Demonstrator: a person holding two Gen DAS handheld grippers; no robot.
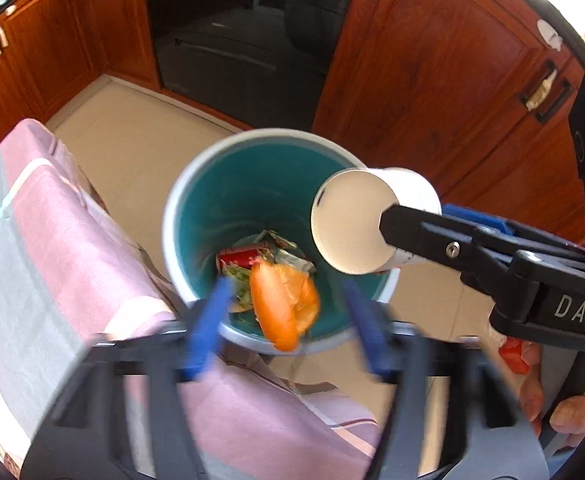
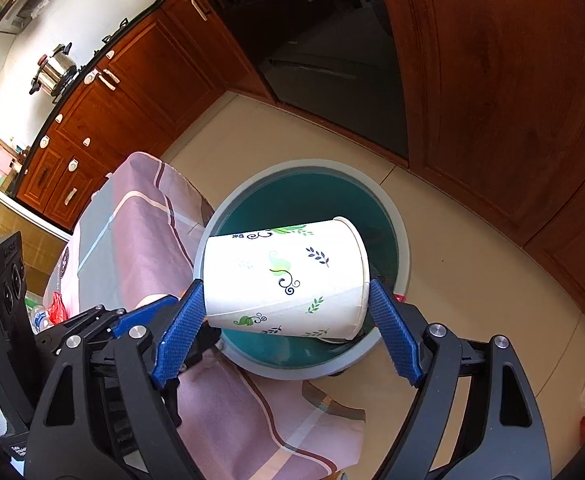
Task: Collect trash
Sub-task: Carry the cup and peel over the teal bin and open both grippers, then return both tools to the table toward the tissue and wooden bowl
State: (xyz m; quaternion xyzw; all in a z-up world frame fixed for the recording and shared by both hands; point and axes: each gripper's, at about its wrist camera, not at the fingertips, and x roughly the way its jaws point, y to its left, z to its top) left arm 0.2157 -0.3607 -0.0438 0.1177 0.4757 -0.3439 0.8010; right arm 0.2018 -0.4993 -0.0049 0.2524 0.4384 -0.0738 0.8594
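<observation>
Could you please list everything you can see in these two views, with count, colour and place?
Bin: one, grey rim, teal inside, on the floor.
Orange peel: one, orange, blurred, over the bin's mouth.
Red can: one, at the bin's bottom.
Paper cup: one, white with leaf print, on its side over the bin.
Cloth: one, pink and grey, beside the bin.
Pot: one, steel, on the counter.
Left gripper: blue fingers, open.
Right gripper: blue fingers, closed on the cup.
</observation>
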